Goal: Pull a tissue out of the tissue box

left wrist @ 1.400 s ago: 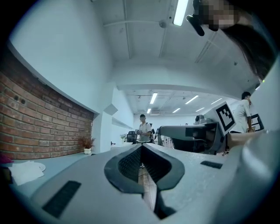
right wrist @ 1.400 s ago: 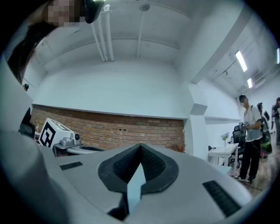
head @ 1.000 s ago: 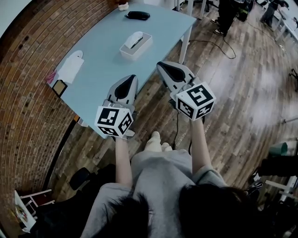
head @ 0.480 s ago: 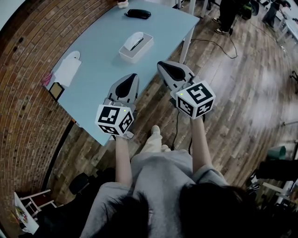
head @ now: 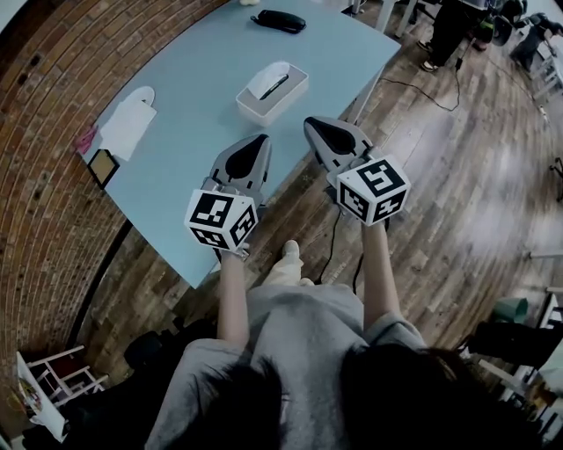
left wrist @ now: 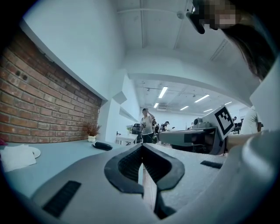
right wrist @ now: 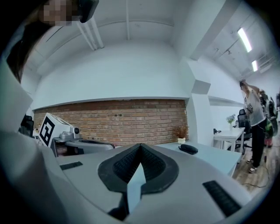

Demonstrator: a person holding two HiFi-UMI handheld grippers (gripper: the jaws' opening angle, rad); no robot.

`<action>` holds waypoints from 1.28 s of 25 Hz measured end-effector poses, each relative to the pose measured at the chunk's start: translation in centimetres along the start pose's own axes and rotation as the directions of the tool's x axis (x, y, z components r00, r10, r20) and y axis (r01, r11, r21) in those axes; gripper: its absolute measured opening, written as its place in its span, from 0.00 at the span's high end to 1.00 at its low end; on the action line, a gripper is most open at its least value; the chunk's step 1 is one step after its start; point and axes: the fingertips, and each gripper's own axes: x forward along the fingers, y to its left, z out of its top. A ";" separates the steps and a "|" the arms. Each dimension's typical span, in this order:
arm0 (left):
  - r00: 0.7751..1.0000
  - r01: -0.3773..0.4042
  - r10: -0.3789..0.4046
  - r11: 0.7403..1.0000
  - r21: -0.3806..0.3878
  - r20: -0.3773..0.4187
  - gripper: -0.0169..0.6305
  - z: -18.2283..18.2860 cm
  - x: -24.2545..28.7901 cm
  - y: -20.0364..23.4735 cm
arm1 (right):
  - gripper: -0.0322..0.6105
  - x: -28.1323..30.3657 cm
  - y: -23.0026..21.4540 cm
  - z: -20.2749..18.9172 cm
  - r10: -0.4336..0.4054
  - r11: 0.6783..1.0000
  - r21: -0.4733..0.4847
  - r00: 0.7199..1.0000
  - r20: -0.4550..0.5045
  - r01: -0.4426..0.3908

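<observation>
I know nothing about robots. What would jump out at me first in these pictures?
In the middle of the head view, a person holds out two grey handheld tools, the left gripper and the right gripper. Each carries a black-and-white marker cube, and both are shut and empty. Just beyond them a white tissue box sits on a pale blue table beside a brick wall.

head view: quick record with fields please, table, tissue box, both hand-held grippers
table: light blue, holds everything listed
tissue box: white, dark slot on top, untouched
left hand-held gripper: shut, empty, above the table's near part, short of the box
right hand-held gripper: shut, empty, near the table's edge, short of the box
black object: far end
white paper: left side
</observation>
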 end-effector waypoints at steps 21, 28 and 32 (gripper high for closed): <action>0.998 0.057 -0.057 0.998 -0.030 -0.007 0.97 -0.5 6.9 6.6 | 0.95 5.7 -6.7 0.3 -0.112 0.993 -0.029 0.994 -0.005 0.112; 0.999 0.042 -0.043 0.998 -0.052 -0.020 0.97 -1.0 8.6 7.6 | 0.95 7.2 -8.4 -0.3 -0.096 0.995 -0.026 0.995 -0.032 0.095; 0.999 0.011 -0.014 0.998 -0.055 -0.039 0.97 -1.6 9.6 8.6 | 0.95 9.0 -9.5 -0.8 -0.057 0.998 -0.017 0.997 -0.046 0.056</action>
